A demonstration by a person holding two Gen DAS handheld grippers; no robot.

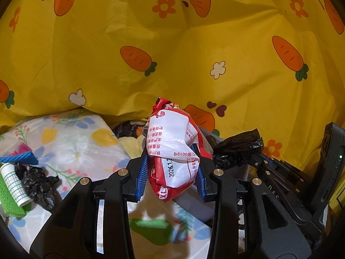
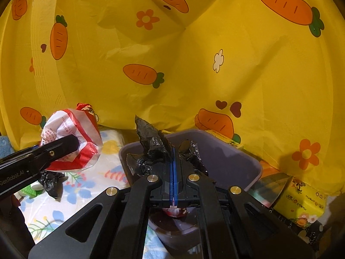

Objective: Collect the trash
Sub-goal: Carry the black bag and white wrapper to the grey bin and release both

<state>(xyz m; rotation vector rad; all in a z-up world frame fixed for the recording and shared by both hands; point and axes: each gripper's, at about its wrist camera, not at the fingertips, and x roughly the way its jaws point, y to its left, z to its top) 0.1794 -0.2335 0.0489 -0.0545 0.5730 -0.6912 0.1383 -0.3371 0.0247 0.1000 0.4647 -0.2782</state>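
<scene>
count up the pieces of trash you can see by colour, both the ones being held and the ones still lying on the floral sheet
Red and white: 1, the crumpled wrapper in the left gripper.
Black: 2, the black plastic scrap pinched in the right gripper over the grey bin, and the black crumpled bag lying on the floral sheet.
Total: 3

Crumpled snack wrapper (image 1: 174,149) between the left gripper (image 1: 172,172) pads, plastic scrap (image 2: 157,149) pinched in the right gripper (image 2: 173,168) above the bin (image 2: 235,161), tissue pack (image 2: 301,205) right of bin, carrot-print curtain (image 2: 194,64) behind everything.
</scene>
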